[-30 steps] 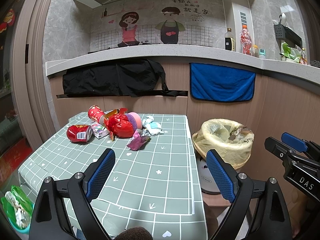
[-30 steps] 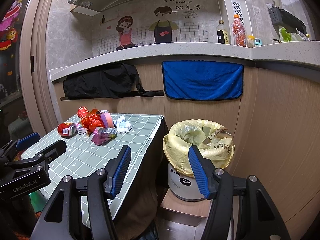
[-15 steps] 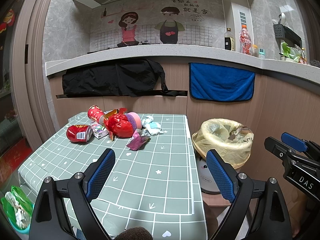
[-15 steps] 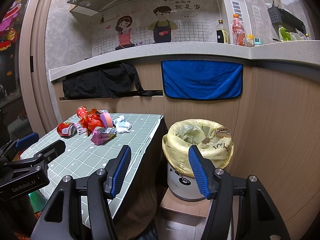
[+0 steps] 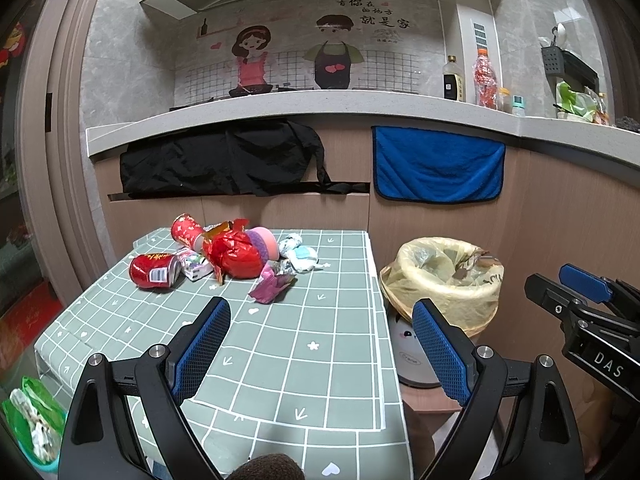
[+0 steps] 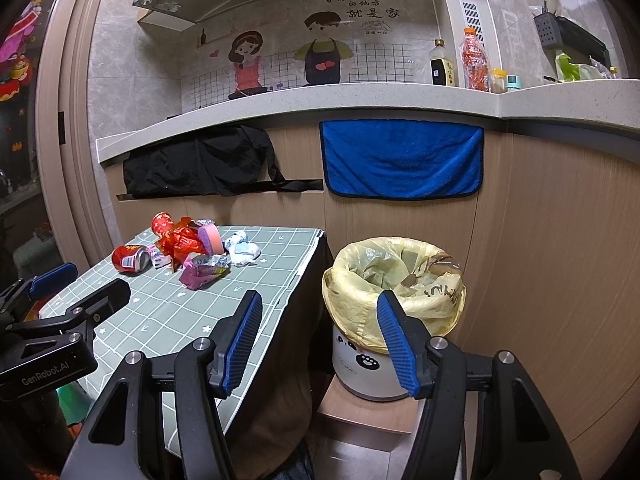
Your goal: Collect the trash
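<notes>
A heap of trash lies at the far end of the green checked table (image 5: 312, 364): a red can (image 5: 154, 271) on its side, a crumpled red wrapper (image 5: 234, 252), a pink and purple sponge (image 5: 262, 242), a pink foil wrapper (image 5: 272, 285) and white crumpled paper (image 5: 300, 254). To the table's right stands a white bin with a yellow bag (image 5: 444, 276) (image 6: 394, 280). My left gripper (image 5: 320, 340) hangs open over the near table, well short of the heap. Open and empty too, my right gripper (image 6: 320, 332) sits before the bin, between it and the table edge.
A kitchen counter (image 5: 360, 106) runs along the back, with a black cloth (image 5: 224, 160) and a blue towel (image 5: 438, 164) hanging from it. Bottles (image 5: 484, 80) stand on the counter. The bin rests on a low wooden stand (image 6: 360, 412). A green bag (image 5: 32, 420) sits at lower left.
</notes>
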`<state>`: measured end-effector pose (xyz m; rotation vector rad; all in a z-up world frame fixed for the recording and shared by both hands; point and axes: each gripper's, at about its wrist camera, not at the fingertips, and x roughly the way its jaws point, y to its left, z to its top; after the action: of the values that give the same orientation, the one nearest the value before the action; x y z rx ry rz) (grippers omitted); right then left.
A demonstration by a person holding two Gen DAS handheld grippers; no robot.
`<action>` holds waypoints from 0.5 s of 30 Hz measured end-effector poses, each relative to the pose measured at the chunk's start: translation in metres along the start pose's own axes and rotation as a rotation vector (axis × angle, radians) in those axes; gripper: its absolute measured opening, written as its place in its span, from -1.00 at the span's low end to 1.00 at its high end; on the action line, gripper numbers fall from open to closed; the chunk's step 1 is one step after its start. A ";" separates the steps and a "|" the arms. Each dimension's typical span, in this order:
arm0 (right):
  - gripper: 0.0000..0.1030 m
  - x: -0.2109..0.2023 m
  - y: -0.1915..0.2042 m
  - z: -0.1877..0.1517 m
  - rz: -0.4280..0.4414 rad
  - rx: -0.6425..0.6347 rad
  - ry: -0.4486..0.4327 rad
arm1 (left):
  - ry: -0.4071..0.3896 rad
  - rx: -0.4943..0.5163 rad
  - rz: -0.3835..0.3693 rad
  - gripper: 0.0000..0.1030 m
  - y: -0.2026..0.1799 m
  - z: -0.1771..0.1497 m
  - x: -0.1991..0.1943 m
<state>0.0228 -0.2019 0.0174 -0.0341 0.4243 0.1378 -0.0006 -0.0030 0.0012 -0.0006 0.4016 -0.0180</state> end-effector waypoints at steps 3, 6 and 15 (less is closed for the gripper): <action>0.11 0.000 0.000 0.000 0.003 -0.001 0.000 | 0.003 0.000 -0.003 0.78 0.000 0.000 0.002; 0.11 0.000 0.001 0.000 0.002 -0.001 0.000 | 0.003 0.000 -0.004 0.78 0.000 0.000 0.002; 0.11 0.004 0.000 0.001 0.003 0.000 0.011 | 0.006 -0.015 -0.005 0.78 0.007 0.003 0.007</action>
<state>0.0270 -0.2014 0.0167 -0.0340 0.4350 0.1403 0.0074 0.0042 0.0016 -0.0162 0.4080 -0.0200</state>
